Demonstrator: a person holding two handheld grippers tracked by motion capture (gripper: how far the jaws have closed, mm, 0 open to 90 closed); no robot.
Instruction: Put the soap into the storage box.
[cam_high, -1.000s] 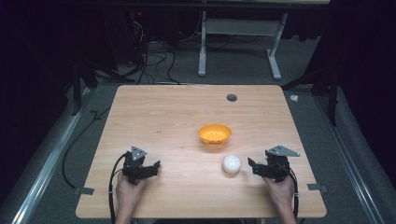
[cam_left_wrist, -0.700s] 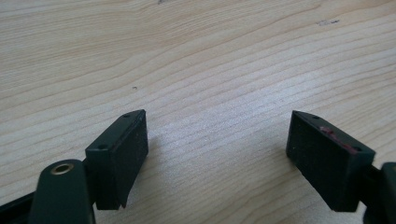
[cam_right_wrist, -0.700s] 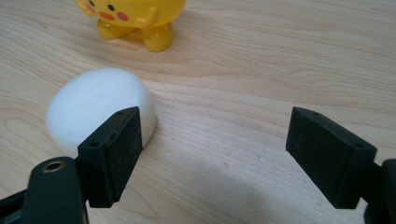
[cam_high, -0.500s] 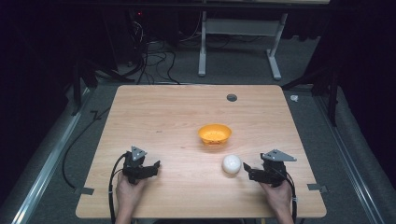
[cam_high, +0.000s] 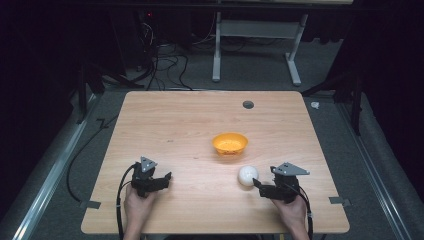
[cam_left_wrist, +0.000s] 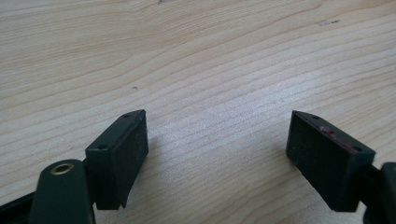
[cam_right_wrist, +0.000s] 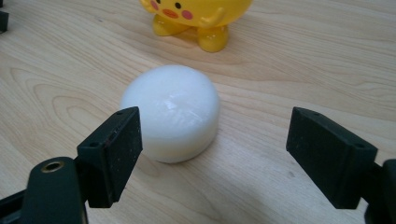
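The right gripper (cam_right_wrist: 212, 154) has its jaws spread wide with nothing pinched; the white puck (cam_right_wrist: 171, 112) sits on the table just ahead of them, nearer the left jaw in the right gripper view, and whether that jaw touches it is hard to tell, since the jaw covers the puck's lower left edge; beyond the puck stands a yellow bowl (cam_right_wrist: 196, 18) with a painted face and small feet, its top cut off by the frame edge; a dark bit at the far left edge is too clipped to name.

The left gripper (cam_left_wrist: 215, 154) is likewise spread wide and holds nothing; bare wood grain lies between its jaws, and both jaw bases run out of the bottom of the left gripper view.

From the high view, the left gripper (cam_high: 150, 181) rests low on the table (cam_high: 175, 125) near its front edge, well apart from the bowl (cam_high: 229, 143); the right gripper (cam_high: 277, 189) sits just beside the puck (cam_high: 248, 175), which lies near the bowl on its front side; hands come in from the bottom, forearms cut off; a dark round spot (cam_high: 248, 104) marks the far side of the table; cables on the floor behind fade into shadow.
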